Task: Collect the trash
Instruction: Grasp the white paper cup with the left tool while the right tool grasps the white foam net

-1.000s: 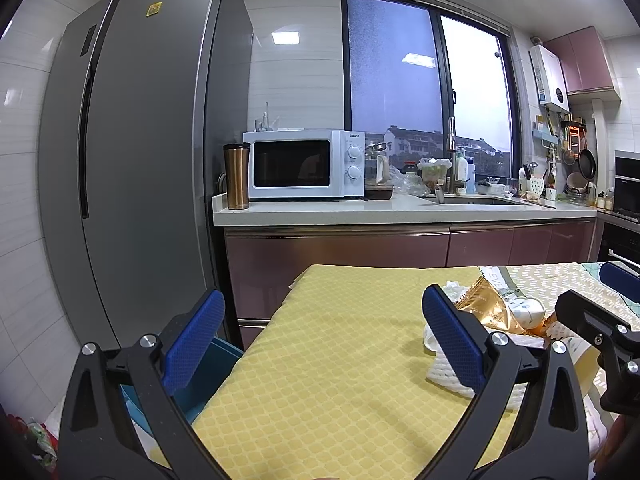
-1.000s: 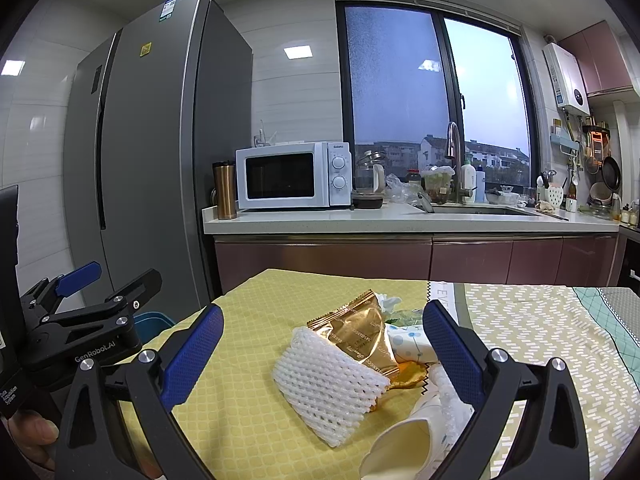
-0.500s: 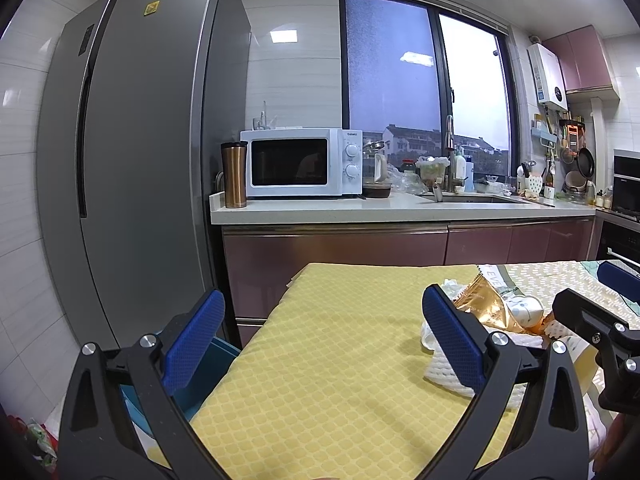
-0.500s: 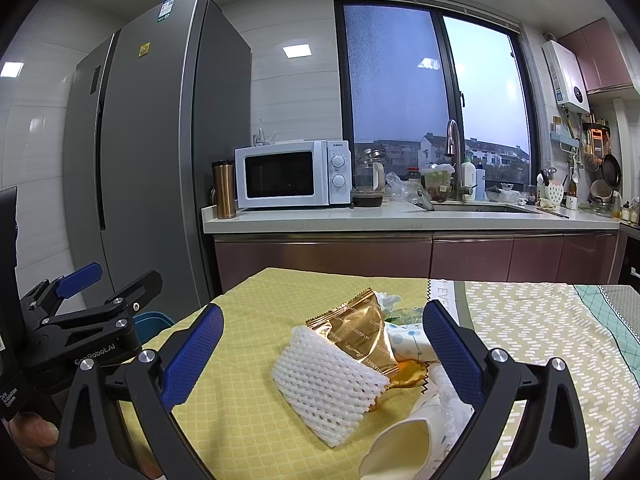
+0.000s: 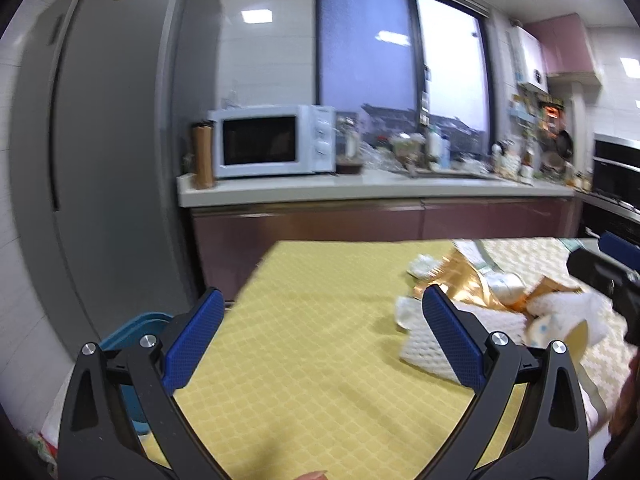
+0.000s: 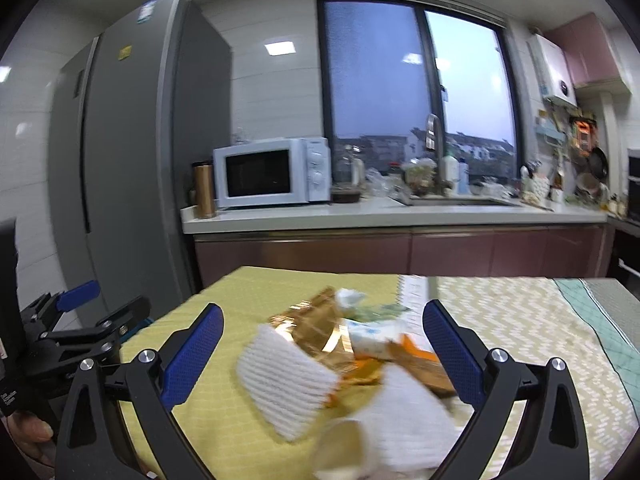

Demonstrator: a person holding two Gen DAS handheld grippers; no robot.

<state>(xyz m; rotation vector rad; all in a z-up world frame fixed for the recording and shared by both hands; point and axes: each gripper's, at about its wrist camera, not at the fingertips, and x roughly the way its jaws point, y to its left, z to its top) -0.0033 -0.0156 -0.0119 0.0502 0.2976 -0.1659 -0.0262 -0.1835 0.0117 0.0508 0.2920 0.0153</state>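
Lower centre of right view: trash pile [image 6: 340,360] lies between wide-open, empty right hand-held gripper [image 6: 323,350] jaws; left hand-held gripper [image 5: 323,338], also agape, empty, sits farther left over desk [image 5: 300,340].

My two wrist cameras face the kitchen counter [image 5: 360,192] across the yellow tablecloth [image 5: 320,340]; both views share the trash pile [image 6: 340,360], close between the right tongs, right of the left tongs.

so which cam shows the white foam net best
The right wrist view: the white foam net lies whole between the open fingers, its ribbed mesh visible, though blurred. In the left wrist view the white foam net is partly hidden behind the left hand-held gripper finger.
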